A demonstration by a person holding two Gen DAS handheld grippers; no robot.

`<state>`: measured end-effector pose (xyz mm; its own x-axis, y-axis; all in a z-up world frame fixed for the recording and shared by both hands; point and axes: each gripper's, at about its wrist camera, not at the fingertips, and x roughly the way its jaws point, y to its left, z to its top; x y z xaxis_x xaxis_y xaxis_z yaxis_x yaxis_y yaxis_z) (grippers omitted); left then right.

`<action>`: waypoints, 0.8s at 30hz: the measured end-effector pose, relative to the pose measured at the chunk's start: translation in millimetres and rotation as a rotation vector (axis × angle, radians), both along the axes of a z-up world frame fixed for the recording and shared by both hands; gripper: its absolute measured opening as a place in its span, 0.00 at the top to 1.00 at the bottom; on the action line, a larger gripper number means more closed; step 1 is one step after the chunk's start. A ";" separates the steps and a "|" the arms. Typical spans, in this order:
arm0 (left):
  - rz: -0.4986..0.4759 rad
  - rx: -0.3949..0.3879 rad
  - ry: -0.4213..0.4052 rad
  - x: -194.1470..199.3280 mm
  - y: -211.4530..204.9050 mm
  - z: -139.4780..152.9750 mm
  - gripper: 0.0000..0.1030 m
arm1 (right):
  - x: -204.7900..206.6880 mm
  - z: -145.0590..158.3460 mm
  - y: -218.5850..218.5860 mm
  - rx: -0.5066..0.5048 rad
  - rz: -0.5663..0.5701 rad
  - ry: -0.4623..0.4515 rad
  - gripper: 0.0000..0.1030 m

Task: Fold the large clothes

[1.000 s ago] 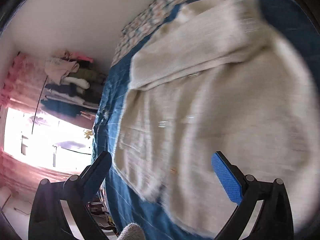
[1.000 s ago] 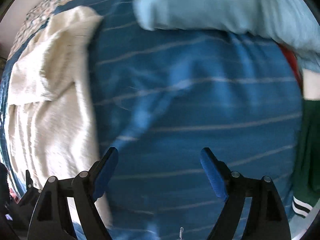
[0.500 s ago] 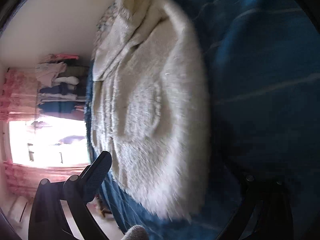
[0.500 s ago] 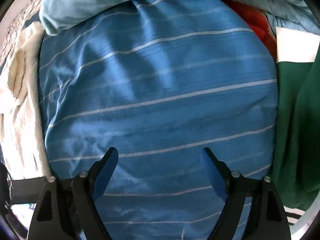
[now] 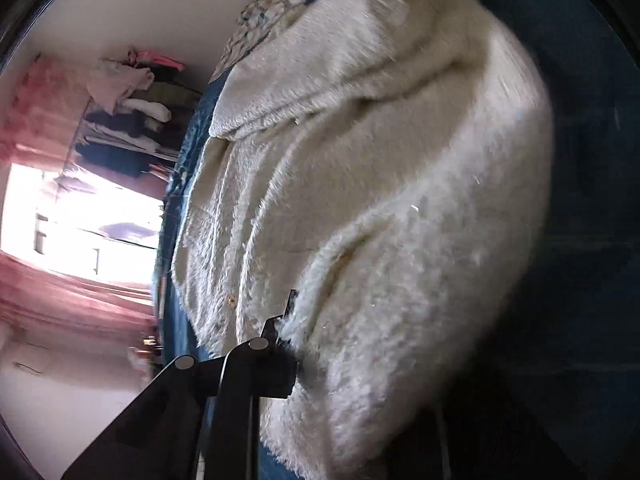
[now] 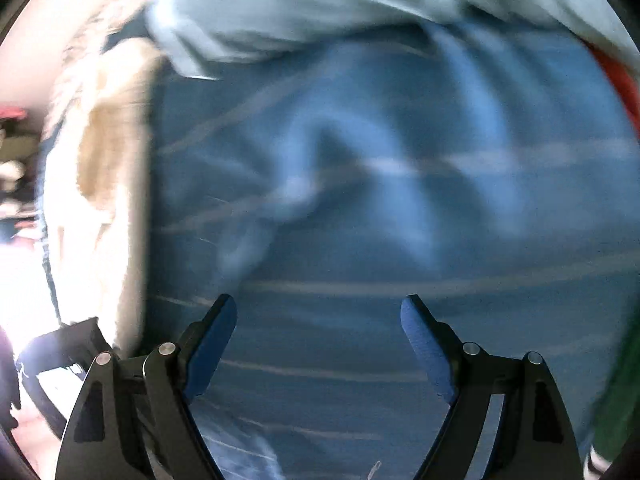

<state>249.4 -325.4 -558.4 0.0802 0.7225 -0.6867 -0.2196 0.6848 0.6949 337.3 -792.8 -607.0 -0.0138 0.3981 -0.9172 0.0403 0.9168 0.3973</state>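
The fluffy cream knitted sweater (image 5: 360, 200) sits clamped in the left hand-held gripper (image 5: 294, 320); carry its edge across evenly while the right hand-held gripper (image 6: 318, 344) hovers agape.

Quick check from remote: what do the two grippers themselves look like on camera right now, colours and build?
The right gripper has black angular linkage arms with silver pivot pins, and its fingertips carry blue pads. Of the left gripper, only black linkage with the same silver pins shows; its pads are buried in the white fluffy garment. No cables or sleeves visible.

Sweater (image 5: 360, 200) on bedspread (image 6: 360, 240), left of pillow (image 6: 320, 4).
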 end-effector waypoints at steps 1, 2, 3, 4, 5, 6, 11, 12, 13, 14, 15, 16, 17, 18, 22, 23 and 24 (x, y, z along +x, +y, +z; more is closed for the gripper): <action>0.001 -0.020 -0.008 0.7 4.2 3.3 0.84 | 9.9 2.9 8.9 0.065 0.012 -0.022 0.17; 0.007 -0.048 -0.024 0.7 9.8 9.1 0.84 | 23.6 5.5 18.8 0.150 0.016 -0.037 0.12; 0.003 -0.060 -0.031 0.8 14.4 13.9 0.85 | 32.6 9.1 24.0 0.215 0.010 -0.046 0.09; -0.003 -0.071 -0.034 0.5 18.5 17.7 0.85 | 43.4 8.5 30.8 0.277 0.001 -0.049 0.08; -0.005 -0.083 -0.039 0.3 23.5 21.6 0.85 | 58.5 6.2 40.2 0.358 -0.010 -0.049 0.08; -0.009 -0.094 -0.042 0.3 28.1 25.1 0.85 | 63.0 9.1 42.8 0.416 -0.021 -0.047 0.08; -0.023 -0.147 -0.050 4.0 36.6 31.4 0.85 | 109.1 -31.2 80.6 0.548 -0.072 0.080 0.07; -0.028 -0.157 -0.048 4.6 38.5 32.0 0.85 | 111.1 -35.8 84.5 0.547 -0.079 0.102 0.07; -0.029 -0.167 -0.048 4.4 35.9 32.5 0.85 | 112.5 -43.0 90.1 0.535 -0.076 0.146 0.08; -0.031 -0.179 -0.051 4.3 37.8 34.2 0.85 | 113.5 -47.7 92.3 0.513 -0.090 0.176 0.10; -0.032 -0.201 -0.053 4.3 40.7 35.9 0.85 | 116.8 -56.7 104.3 0.518 -0.093 0.186 0.17; -0.029 -0.218 -0.054 4.3 42.9 37.3 0.85 | 116.0 -57.2 109.2 0.503 -0.081 0.196 0.46; -0.031 -0.238 -0.055 4.4 47.3 40.2 0.85 | 115.1 -51.3 110.4 0.451 -0.070 0.180 0.62; -0.034 -0.256 -0.054 4.4 51.1 42.9 0.85 | 115.7 -51.3 117.3 0.436 -0.064 0.165 0.74; -0.020 -0.340 -0.064 2.1 71.9 60.2 0.85 | 109.0 -1.4 121.7 0.369 -0.025 0.107 0.80; -0.014 -0.365 -0.070 1.6 80.0 66.5 0.85 | 108.1 16.2 126.4 0.361 -0.013 0.094 0.81; -0.008 -0.391 -0.079 0.9 89.4 74.2 0.85 | 107.2 30.2 124.7 0.353 -0.004 0.086 0.81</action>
<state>250.3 -236.0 -484.2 0.1485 0.4067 -0.9014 -0.2557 0.8963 0.3623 444.5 -668.1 -576.8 -0.0822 0.6905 -0.7186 0.0908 0.7232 0.6846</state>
